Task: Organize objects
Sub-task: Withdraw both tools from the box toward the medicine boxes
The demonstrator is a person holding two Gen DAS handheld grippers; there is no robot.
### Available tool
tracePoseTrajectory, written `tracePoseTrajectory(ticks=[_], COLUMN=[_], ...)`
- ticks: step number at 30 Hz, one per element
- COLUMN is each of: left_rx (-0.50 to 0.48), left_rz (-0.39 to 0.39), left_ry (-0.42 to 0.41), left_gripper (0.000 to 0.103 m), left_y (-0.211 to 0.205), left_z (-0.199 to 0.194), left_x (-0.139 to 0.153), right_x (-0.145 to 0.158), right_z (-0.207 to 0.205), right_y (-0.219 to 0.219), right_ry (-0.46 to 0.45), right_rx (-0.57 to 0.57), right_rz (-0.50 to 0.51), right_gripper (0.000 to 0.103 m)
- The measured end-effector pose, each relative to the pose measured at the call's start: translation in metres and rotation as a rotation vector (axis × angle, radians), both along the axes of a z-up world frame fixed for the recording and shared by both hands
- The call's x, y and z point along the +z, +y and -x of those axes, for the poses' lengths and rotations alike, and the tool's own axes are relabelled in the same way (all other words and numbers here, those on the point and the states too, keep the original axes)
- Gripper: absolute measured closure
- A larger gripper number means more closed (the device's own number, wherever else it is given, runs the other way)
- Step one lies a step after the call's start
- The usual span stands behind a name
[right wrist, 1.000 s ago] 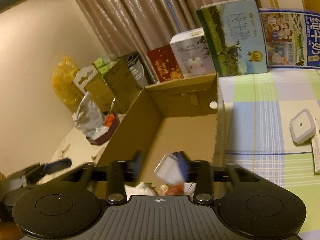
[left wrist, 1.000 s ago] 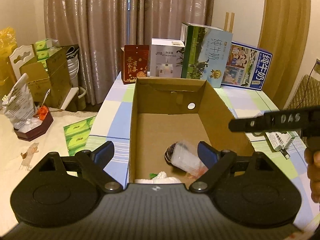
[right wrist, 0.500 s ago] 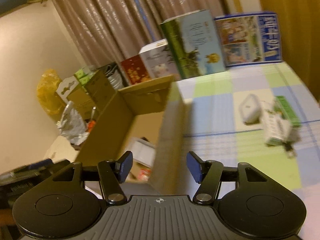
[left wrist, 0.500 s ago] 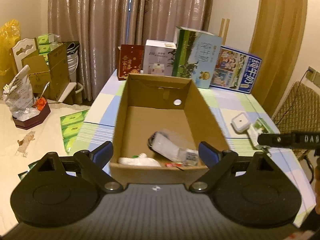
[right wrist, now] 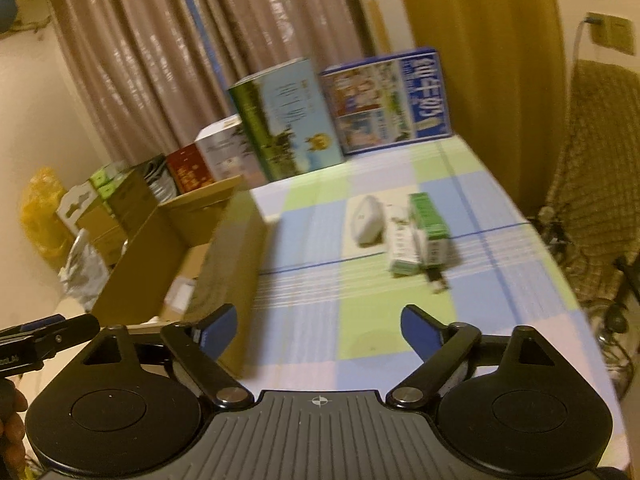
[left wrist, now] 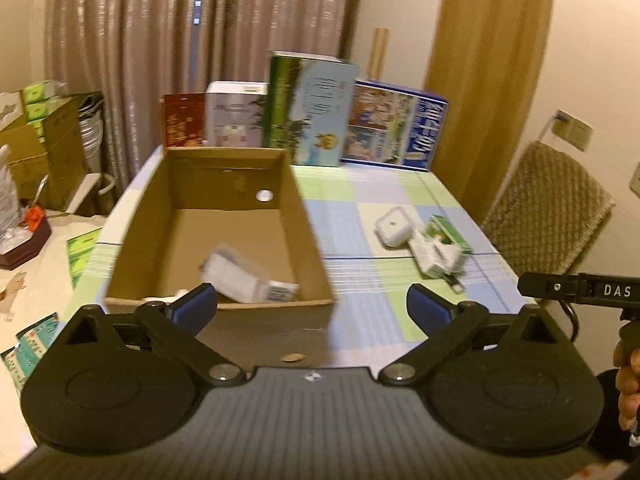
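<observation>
Cardboard makes up the open box [left wrist: 224, 220] that sits on the checked desk [left wrist: 372, 320] just ahead of the left hand-held gripper [left wrist: 312, 306], whose blue-padded fingers [left wrist: 196, 306] are spread wide with nothing between them. Inside the box, near its closest wall, lies a blurred clear packet [left wrist: 244, 276] with a barcode label. Ahead and to the right of this hand-held gripper, a white rounded case [left wrist: 394, 226] lies on the desk, touching or just beside a white carton [left wrist: 434, 254] and a green carton [left wrist: 450, 232]; a small dark plug-like piece [left wrist: 454, 284] lies just in front of them.

From the right hand-held gripper [right wrist: 316, 328], likewise spread apart and empty, the same cluster lies ahead and slightly right: the white case [right wrist: 366, 220], white carton [right wrist: 402, 248] and green carton [right wrist: 430, 222], while the box [right wrist: 216, 248] stands ahead to the left. Beyond both, upright milk cartons [left wrist: 310, 110] and gift boxes [left wrist: 184, 120] line the far edge of the desk in front of curtains [left wrist: 168, 32].
</observation>
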State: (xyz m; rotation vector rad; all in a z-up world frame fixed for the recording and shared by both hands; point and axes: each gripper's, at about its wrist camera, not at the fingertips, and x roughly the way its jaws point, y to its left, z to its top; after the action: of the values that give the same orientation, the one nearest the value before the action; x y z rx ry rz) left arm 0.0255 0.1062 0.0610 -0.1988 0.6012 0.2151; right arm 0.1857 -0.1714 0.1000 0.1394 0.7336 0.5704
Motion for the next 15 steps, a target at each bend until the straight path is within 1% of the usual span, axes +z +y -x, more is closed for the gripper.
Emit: tracePoseTrajectory(ticks=[7, 15], left_rx=[-0.065, -0.074], left_rz=[-0.016, -0.022], left_ry=[0.01, 0.036], left_gripper=[0.001, 0.001], left_y=[-0.038, -0.058], left_z=[-0.017, -0.026], left_x=[0.001, -0.004], right_x=[0.002, 0.003], right_z=[0.0, 0.0], right_y=[-0.033, -0.055], right_ry=[-0.002, -0.015], right_rx=[-0.05, -0.077], right_rz=[0.003, 0.009], right_gripper=[0.01, 0.007])
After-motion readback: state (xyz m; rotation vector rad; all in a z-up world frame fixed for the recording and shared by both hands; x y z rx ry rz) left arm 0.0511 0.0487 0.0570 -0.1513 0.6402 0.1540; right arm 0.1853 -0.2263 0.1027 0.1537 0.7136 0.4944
